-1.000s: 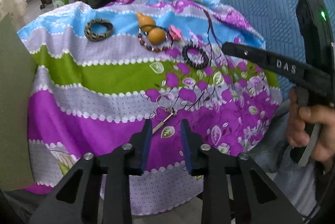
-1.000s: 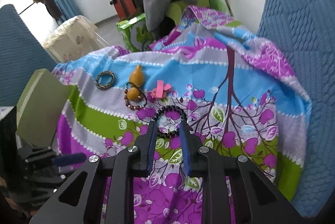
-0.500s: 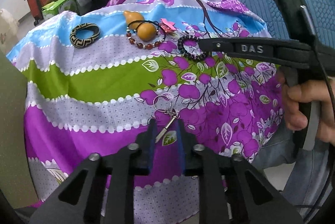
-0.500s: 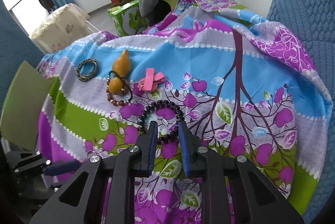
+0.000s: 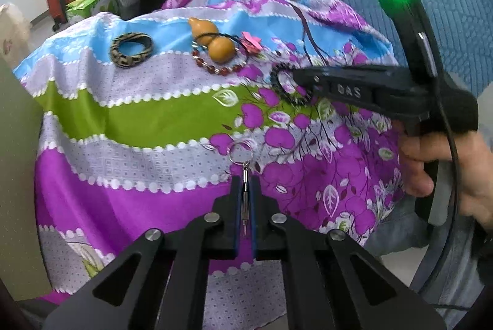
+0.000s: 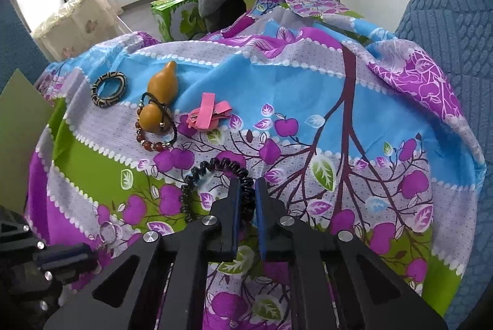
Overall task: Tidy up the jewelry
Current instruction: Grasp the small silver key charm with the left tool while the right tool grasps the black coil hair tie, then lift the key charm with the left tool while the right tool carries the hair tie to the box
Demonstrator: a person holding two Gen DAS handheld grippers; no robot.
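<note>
While clamped in left fingers [image 5: 245, 203], slim silver keyring pendant [image 5: 244, 176]; right fingers [image 6: 246, 200] pinching black coiled bracelet [image 6: 215, 176].

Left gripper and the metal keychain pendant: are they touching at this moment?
Touching. In the left wrist view the left gripper has both fingers closed against the keychain pendant, with no gap either side; its ring lies on the cloth ahead.

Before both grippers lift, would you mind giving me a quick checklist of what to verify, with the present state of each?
1. Left gripper shut on the keychain pendant: ok.
2. Key ring free of the cloth: cannot tell.
3. Right gripper straddling the black bead bracelet: ok.
4. Right jaws fully clamped on the beads: cannot tell; a narrow gap shows.
5. Gourd, red bead bracelet and pink clip apart from both grips: ok.
</note>
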